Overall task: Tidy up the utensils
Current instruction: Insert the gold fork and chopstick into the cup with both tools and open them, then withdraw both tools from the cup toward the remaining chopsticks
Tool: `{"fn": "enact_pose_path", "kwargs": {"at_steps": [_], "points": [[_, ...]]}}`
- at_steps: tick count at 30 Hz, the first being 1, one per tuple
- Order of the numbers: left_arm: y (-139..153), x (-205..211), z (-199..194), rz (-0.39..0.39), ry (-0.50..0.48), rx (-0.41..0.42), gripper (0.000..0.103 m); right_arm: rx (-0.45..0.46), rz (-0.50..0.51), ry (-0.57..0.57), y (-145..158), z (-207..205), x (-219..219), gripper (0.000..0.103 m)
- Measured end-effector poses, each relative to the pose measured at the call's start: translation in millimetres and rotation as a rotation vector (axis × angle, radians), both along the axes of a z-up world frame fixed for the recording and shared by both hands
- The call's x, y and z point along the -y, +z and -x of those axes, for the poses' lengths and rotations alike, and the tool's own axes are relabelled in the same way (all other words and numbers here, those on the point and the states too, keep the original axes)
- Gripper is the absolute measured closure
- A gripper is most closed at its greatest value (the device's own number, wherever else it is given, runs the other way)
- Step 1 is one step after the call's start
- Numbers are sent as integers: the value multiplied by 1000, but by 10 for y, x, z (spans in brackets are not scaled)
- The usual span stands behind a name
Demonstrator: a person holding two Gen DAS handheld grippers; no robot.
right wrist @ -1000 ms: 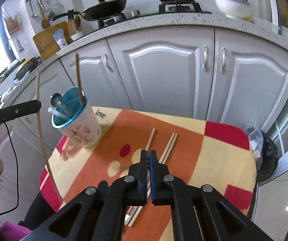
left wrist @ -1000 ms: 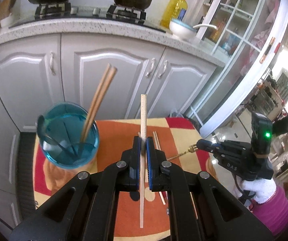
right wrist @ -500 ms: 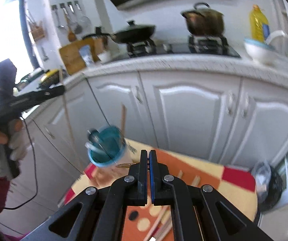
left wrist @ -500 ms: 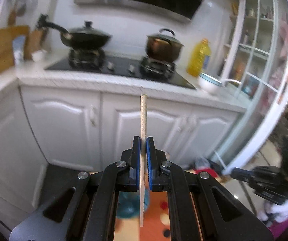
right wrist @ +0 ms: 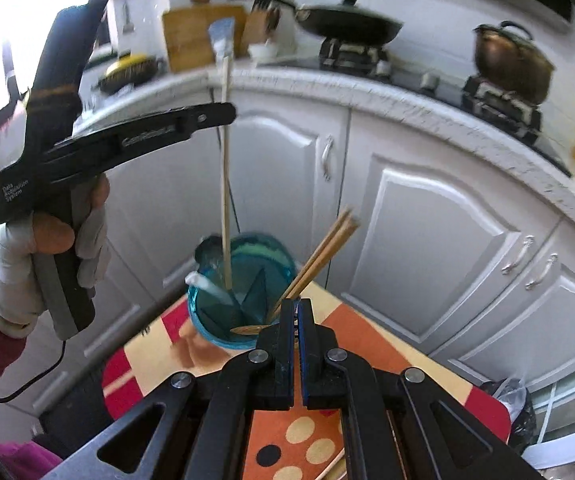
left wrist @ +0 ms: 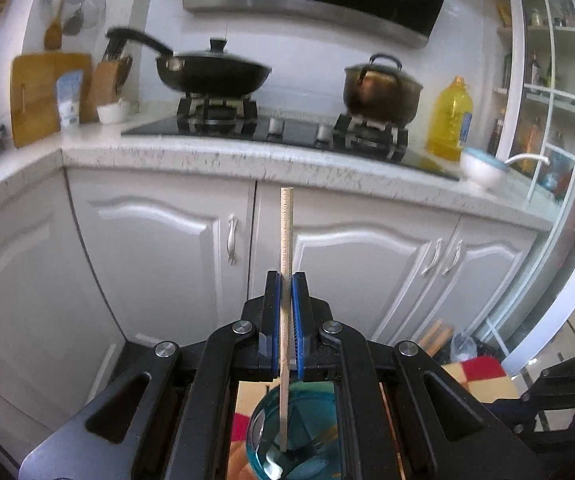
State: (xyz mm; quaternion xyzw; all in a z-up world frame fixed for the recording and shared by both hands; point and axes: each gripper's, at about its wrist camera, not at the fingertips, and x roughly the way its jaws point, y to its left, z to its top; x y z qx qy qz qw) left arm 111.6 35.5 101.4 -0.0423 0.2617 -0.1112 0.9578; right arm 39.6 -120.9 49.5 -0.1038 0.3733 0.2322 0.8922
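Note:
My left gripper [left wrist: 286, 280] is shut on a light wooden chopstick [left wrist: 286, 240] and holds it upright; its lower tip hangs inside the blue-rimmed utensil cup [left wrist: 307, 452] below. In the right wrist view the left gripper [right wrist: 227, 114] shows from the side above the cup [right wrist: 223, 332], with the chopstick [right wrist: 225, 200] reaching into it. The cup holds a pair of chopsticks [right wrist: 323, 252], a spoon and a white utensil. My right gripper [right wrist: 297, 308] is shut on a thin gold utensil [right wrist: 251, 329] whose tip lies at the cup's near rim.
The cup stands on a small table with an orange, yellow and red patterned cloth [right wrist: 315, 436]; loose chopsticks [right wrist: 333, 466] lie on it. White kitchen cabinets [left wrist: 159, 248] and a counter with stove, pan and pot stand behind. A bin bag [right wrist: 523, 412] sits at the right.
My left gripper rose and moved over the cup, and the chopstick's tip now hangs inside it. My right gripper moved closer to the cup with the gold utensil.

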Motion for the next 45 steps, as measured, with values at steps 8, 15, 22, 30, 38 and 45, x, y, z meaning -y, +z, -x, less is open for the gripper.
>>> {"fn": "enact_pose_path", "kwargs": {"at_steps": [8,15,22,30,38,45], "points": [[-339,29,38,-4,-9,-81,99,-92,60,37,-478,-266,-317,102],[-401,30,111,2,-25,-128,97,-181,-67,3,-738,-362,-282,97],[-296,-23,203,44,-15,-149,74,-179,-195,-51,-612,-190,12,79],[-140,78,467,16,-20,-147,66,-151,-281,-133,-508,67,333,79],[-68,368,738,-21,-70,-146,65,-107,-305,-213,-366,330,575,78],[-42,647,919,-46,-125,-132,65,-83,-288,-273,-357,540,756,74]]}}
